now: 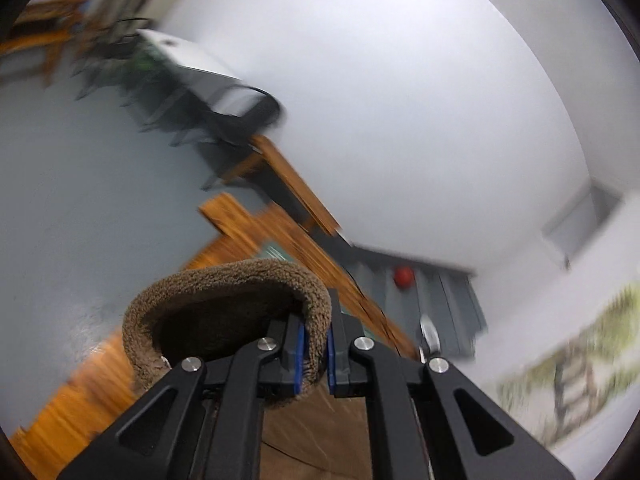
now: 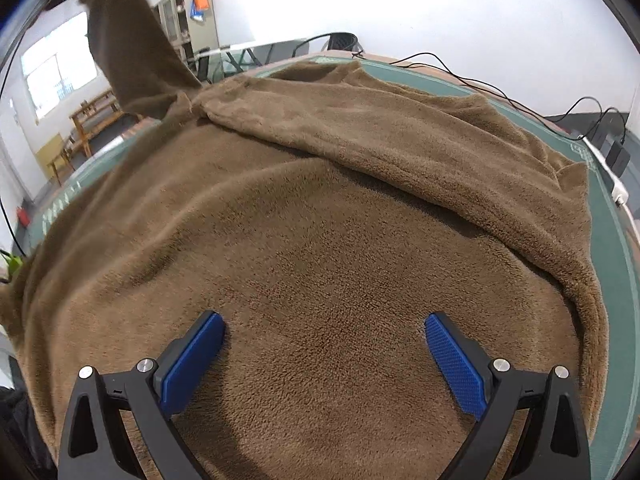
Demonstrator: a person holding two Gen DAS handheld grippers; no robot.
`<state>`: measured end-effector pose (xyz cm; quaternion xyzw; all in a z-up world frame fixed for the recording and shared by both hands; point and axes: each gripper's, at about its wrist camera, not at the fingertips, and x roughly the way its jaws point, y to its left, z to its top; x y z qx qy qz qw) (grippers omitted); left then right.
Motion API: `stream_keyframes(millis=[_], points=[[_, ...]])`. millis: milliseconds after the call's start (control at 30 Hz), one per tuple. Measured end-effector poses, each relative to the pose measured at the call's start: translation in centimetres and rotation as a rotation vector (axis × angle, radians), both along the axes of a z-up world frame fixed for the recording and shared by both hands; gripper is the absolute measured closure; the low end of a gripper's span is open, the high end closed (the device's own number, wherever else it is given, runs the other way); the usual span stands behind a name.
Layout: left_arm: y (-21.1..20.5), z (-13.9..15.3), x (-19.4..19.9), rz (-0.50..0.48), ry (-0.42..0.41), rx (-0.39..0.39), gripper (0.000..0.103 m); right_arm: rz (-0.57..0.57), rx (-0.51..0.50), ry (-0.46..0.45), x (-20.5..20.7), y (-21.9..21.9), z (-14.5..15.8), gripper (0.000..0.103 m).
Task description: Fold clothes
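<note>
I see the brown fleece garment [image 2: 320, 220] spread across the green surface [image 2: 608, 216], one sleeve [image 2: 132, 52] lifted at the far left. Only my left wrist view shows why: the left hand-held gripper [image 1: 314, 354] pinches the sleeve's cuff [image 1: 224, 292] between its blue pads [image 1: 298, 356]. My right hand-held gripper [image 2: 324, 356] hovers low over the fleece, jaws spread wide.

The left gripper [image 1: 314, 354] is raised and tilted, its camera looking out sideways across the room, and its black fingers with blue pads [image 1: 298, 360] are pinched tight on a fuzzy brown cuff [image 1: 224, 300] that loops up in front of them. The right gripper [image 2: 324, 344] points forward and down, its blue-padded fingers [image 2: 192, 360] spread wide apart with nothing between them.
</note>
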<state>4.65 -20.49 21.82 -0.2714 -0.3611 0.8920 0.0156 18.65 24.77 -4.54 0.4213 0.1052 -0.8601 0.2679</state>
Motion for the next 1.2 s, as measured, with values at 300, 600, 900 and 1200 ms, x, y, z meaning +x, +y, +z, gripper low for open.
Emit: stream_keyframes(millis=[300, 600, 900, 1200], points=[[21.2, -5.1, -8.1, -0.358, -0.126, -0.112, 0.095, -0.173, -0.260, 0.139, 1.5, 6.0, 3.5, 0.001], [35.5, -14.4, -10.9, -0.606, -0.378, -0.207, 0.024, -0.418, -0.312, 0.285, 3.2, 10.9, 5.2, 0.001], [39.1, -15.8, -7.7, -0.775, -0.382, -0.308, 0.022, -0.442, -0.309, 0.281, 2.8, 11.8, 5.1, 0.001], [28.4, -14.7, -5.0, -0.639, -0.324, -0.295, 0.022, -0.371, -0.429, 0.231, 2.8, 12.5, 4.5, 0.001]])
